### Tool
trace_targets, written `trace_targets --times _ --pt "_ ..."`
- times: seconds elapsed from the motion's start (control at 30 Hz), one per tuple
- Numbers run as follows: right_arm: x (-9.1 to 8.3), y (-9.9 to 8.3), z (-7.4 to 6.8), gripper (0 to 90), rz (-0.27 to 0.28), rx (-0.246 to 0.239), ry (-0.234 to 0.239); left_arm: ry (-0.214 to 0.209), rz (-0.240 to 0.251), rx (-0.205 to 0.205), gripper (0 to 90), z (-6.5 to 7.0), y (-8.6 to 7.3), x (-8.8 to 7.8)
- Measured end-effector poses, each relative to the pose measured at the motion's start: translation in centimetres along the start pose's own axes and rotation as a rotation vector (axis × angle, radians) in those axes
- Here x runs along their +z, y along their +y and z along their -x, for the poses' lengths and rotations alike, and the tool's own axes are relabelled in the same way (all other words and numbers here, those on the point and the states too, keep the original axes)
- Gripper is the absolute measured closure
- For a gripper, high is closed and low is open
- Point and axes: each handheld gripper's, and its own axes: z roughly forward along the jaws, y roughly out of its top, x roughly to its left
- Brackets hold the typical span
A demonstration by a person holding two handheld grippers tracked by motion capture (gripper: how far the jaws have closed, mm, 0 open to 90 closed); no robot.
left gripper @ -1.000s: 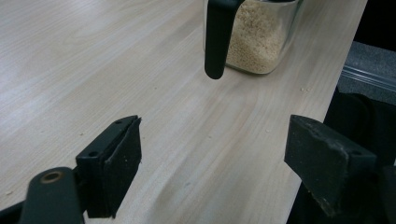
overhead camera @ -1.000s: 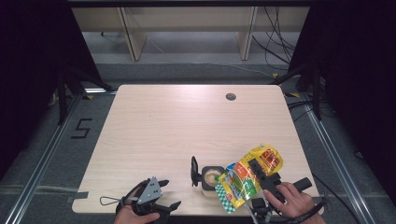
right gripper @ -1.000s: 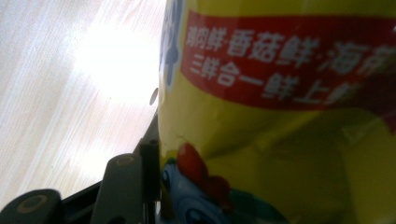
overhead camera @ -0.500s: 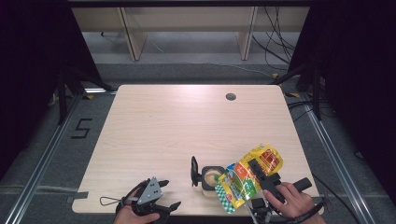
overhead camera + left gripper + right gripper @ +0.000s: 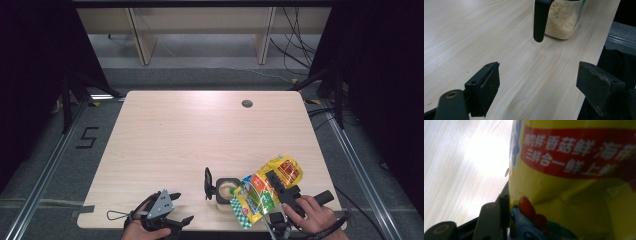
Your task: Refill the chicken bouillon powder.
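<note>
A yellow, red and green snack bag [image 5: 265, 190] hangs tilted at the table's front right, its lower end over a clear cup [image 5: 226, 189] with a black handle [image 5: 207, 183]. My right gripper [image 5: 274, 180] is shut on the bag. In the right gripper view the bag [image 5: 574, 182] covers one jaw, and the left finger [image 5: 491, 220] presses its side. The cup [image 5: 564, 20] holds pale granules. My left gripper [image 5: 181, 207] rests at the front edge, left of the cup, and stands open [image 5: 539, 72] with bare table between its jaws.
The wooden table [image 5: 200, 135] has a round cable hole [image 5: 247, 103] at the back right. Its front edge runs just under both hands. A shelf frame and cables stand on the floor beyond the far edge.
</note>
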Motion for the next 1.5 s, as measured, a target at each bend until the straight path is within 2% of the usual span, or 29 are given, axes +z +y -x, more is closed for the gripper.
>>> trace_targets --times 0.03,0.17,0.23,0.3,0.53,0.57,0.63,0.67,0.73,0.77,0.8,0.83,0.87,0.9,0.93,1.0,1.1,1.13,1.2,1.23,1.27,1.3,1.33,1.37,1.4,1.47,1.5 --pt "0.0 0.0 0.0 49.8 0.001 0.001 0.007 0.001 -0.010 0.003 18.2 0.0 0.0 -0.1" --pt "-0.1 0.0 0.0 49.8 -0.008 -0.001 0.005 -0.003 0.003 -0.002 18.2 0.0 0.0 0.0" --pt "0.0 0.0 0.1 49.9 0.004 -0.002 0.000 0.003 -0.013 0.007 18.2 0.0 0.0 -0.1" --pt "0.0 0.0 0.1 49.8 0.006 -0.005 0.000 0.000 -0.008 0.004 18.2 0.1 0.0 -0.1" --pt "0.1 -0.3 0.1 49.9 0.017 0.027 0.010 -0.001 -0.001 0.004 18.2 0.0 0.0 -0.1" --pt "0.0 -0.4 0.0 49.9 0.010 0.055 0.017 0.001 0.002 0.008 18.2 0.0 0.1 -0.1" --pt "0.1 -0.5 0.1 49.9 0.023 0.060 0.016 0.003 -0.007 0.011 18.3 0.0 0.0 -0.1" --pt "0.0 -0.6 -0.1 49.9 0.012 0.107 0.032 0.008 -0.013 0.021 18.2 0.0 0.0 -0.2" --pt "0.0 -0.8 0.1 49.9 0.022 0.119 0.048 0.012 -0.015 0.027 18.2 0.0 0.1 -0.2" --pt "0.3 -0.9 0.2 50.0 0.053 0.094 0.025 0.011 -0.013 0.024 18.2 0.0 0.1 -0.1" --pt "0.3 -0.9 0.1 50.0 0.054 0.112 0.037 0.009 -0.014 0.016 18.2 0.0 0.1 -0.1" --pt "0.2 -0.9 0.2 50.0 0.047 0.121 0.058 0.009 -0.020 0.028 18.2 0.0 0.1 -0.2" --pt "0.4 -1.1 0.2 50.1 0.075 0.114 0.032 0.002 -0.015 0.042 18.2 0.0 0.1 -0.1" --pt "0.3 -1.1 0.4 50.1 0.071 0.121 0.068 0.004 -0.011 0.019 18.3 0.1 0.0 -0.1" --pt "0.3 -1.1 0.3 50.1 0.067 0.144 0.074 0.009 -0.014 0.025 18.2 0.0 0.1 -0.2" --pt "0.3 -1.2 0.3 50.2 0.075 0.146 0.070 0.007 -0.009 0.011 18.2 0.1 0.0 -0.1" --pt "0.5 -1.6 0.3 50.3 0.089 0.199 0.094 -0.001 -0.021 0.036 18.2 -0.1 0.1 -0.1" --pt "0.5 -1.7 0.2 50.4 0.089 0.209 0.102 0.005 -0.016 0.018 18.2 0.0 0.1 -0.1" --pt "0.6 -1.9 -0.1 50.6 0.076 0.250 0.120 -0.003 -0.012 0.012 18.2 0.0 0.0 0.0" --pt "0.8 -2.0 0.0 50.7 0.090 0.241 0.116 0.009 -0.010 0.019 18.2 0.1 0.0 0.0" --pt "0.8 -2.2 -0.1 50.8 0.096 0.256 0.121 0.004 -0.015 0.020 18.2 0.1 0.0 0.0" --pt "0.8 -2.3 -0.2 50.9 0.089 0.300 0.139 0.004 -0.014 0.015 18.2 0.1 0.0 0.0" --pt "0.9 -2.4 0.0 51.1 0.106 0.292 0.131 0.005 -0.008 0.011 18.2 0.1 0.0 0.0" --pt "0.9 -2.5 0.0 51.3 0.112 0.307 0.133 -0.001 0.006 0.001 18.2 0.1 0.0 0.2" --pt "0.8 -2.6 -0.1 51.3 0.102 0.330 0.145 0.006 -0.032 0.025 18.2 -0.1 0.1 0.0" --pt "0.7 -2.6 -0.2 51.6 0.102 0.332 0.146 0.003 -0.018 0.010 18.2 0.1 0.0 0.0" --pt "0.8 -2.7 0.0 51.7 0.117 0.305 0.140 0.000 -0.008 0.000 18.2 0.2 0.0 0.1"
